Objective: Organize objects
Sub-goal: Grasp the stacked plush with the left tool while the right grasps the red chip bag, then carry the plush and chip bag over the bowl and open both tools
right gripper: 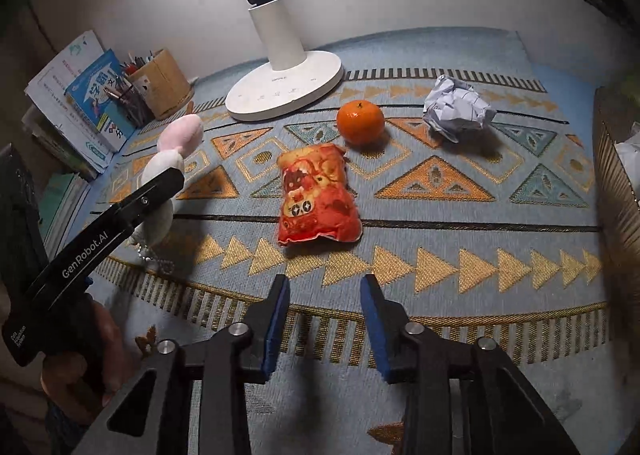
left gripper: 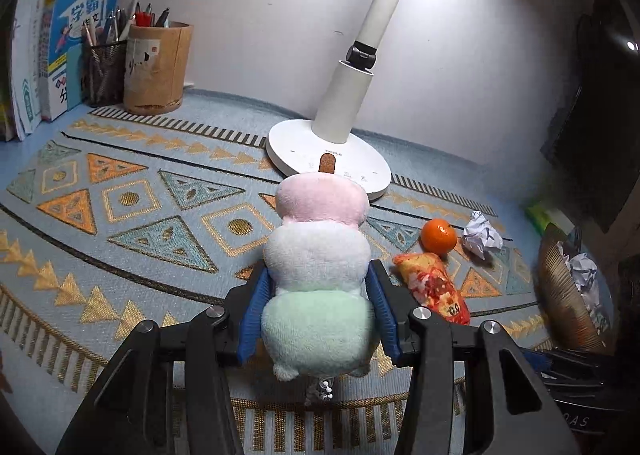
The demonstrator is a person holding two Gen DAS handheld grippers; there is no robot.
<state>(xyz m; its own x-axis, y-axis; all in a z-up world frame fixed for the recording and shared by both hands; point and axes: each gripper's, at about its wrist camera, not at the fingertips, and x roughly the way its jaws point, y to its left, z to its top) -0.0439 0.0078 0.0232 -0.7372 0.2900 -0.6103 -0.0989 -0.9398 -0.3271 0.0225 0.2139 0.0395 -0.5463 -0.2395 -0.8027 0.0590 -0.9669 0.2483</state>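
Observation:
A plush skewer toy (left gripper: 316,255) with pink, white and green balls sits between the blue pads of my left gripper (left gripper: 316,275), which is shut on its white and green part. In the right wrist view the same toy (right gripper: 176,139) shows at the left, held by the left gripper's black body. My right gripper (right gripper: 325,283) stands open over the patterned mat, with nothing between its fingers. Just beyond it lies a red snack bag (right gripper: 316,195). An orange (right gripper: 360,122) and a crumpled paper ball (right gripper: 456,109) lie farther back.
A white desk lamp base (right gripper: 284,85) stands at the back of the mat. A cardboard pen holder (left gripper: 158,69), a mesh pen cup (left gripper: 105,73) and books (left gripper: 76,43) stand at the back left. A brown bin (left gripper: 568,295) with crumpled paper is at the right edge.

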